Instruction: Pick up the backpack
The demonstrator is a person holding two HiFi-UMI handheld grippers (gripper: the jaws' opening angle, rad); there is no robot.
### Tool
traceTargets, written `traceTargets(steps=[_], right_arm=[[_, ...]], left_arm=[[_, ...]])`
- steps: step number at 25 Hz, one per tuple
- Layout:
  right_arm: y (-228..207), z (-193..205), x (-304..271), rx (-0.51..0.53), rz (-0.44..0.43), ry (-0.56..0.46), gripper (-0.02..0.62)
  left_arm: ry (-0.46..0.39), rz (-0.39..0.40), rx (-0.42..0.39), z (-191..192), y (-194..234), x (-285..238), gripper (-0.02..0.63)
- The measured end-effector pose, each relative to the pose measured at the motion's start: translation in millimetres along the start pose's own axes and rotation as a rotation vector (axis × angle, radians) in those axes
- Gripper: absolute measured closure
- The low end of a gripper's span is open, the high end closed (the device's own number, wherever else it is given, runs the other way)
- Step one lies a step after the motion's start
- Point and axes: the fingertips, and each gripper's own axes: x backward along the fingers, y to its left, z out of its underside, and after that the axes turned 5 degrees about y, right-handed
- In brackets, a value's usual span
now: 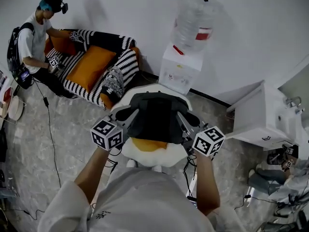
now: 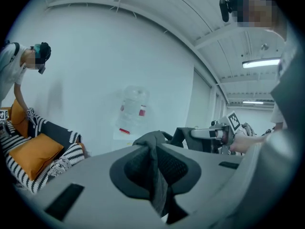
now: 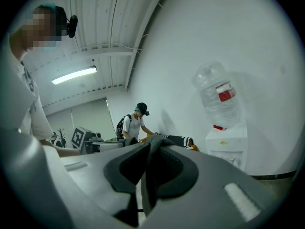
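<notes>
arms: pretty symmetric. The left forearm point(image 1: 96, 170) and right forearm point(image 1: 208, 185) both run up from the bottom of the head view, roughly parallel, with a marker cube at each hand.

left gripper point(image 1: 131, 116): jaws nearly together, pinched on the dark grey left strap point(image 2: 157, 185), which runs straight up the middle of its own view.

right gripper point(image 1: 182, 119): same deal, narrow and clamped on the right strap point(image 3: 147, 185).

backpack point(image 1: 157, 117): dark grey, centre of the head view, slung between the two grippers. It's over a white-and-yellow egg-shaped cushion point(image 1: 149, 146); can't tell if it touches.

head view only: the whole bag and the cushion under it.

gripper views only: the actual pinch on each strap. Each also catches the other gripper out to the side (right one at point(image 2: 220, 133), left one at point(image 3: 93, 146)).

further back: water dispenser point(image 1: 179, 71) with its bottle point(image 1: 193, 23) at top centre against the wall, and a white cabinet point(image 1: 263, 115) at right.

farthest: a striped sofa point(image 1: 123, 66) in the upper left, with another person point(image 1: 34, 42) bent over it.
</notes>
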Motion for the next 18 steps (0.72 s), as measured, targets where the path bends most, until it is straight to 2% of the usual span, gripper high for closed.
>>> traceTargets(steps=[12, 18], right_arm=[[19, -35, -9, 0.023, 0.018, -0.073, 0.551], [26, -59, -8, 0.069, 0.023, -0.108, 0.551]], left_arm=[[-0.045, 0.068, -0.085, -44, 14, 10, 0.574], [-0.079, 0.089, -0.138, -70, 14, 13, 0.574]])
